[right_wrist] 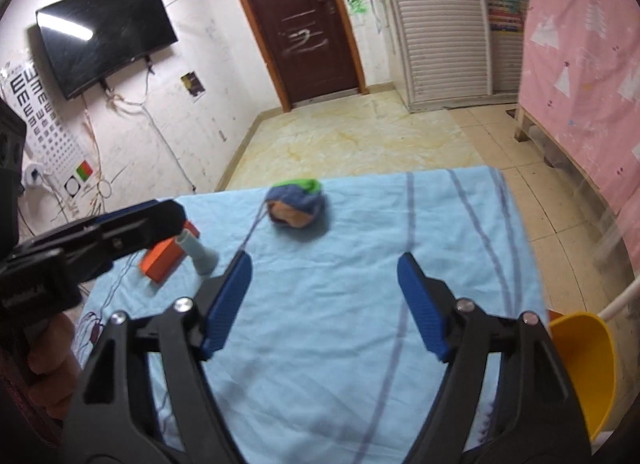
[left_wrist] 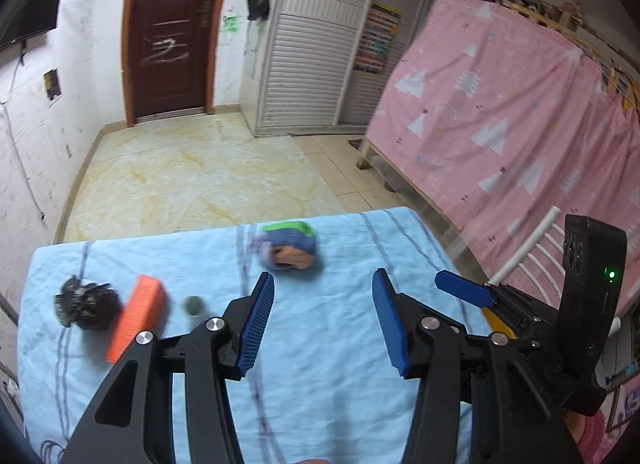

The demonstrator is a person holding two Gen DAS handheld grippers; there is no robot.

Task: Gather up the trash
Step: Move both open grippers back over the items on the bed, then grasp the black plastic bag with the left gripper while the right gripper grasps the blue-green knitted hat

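Observation:
A crumpled blue, green and orange wrapper ball lies near the far edge of the light-blue cloth table; it also shows in the right wrist view. A black crumpled wad, an orange block and a small grey-green cone tube lie at the left. My left gripper is open and empty, just short of the wrapper ball. My right gripper is open and empty above the table's middle. The block and tube show in the right view too.
A yellow bin stands at the table's right edge beside a white chair frame. A pink curtained bed fills the right. Tiled floor, a brown door and a wall TV lie beyond.

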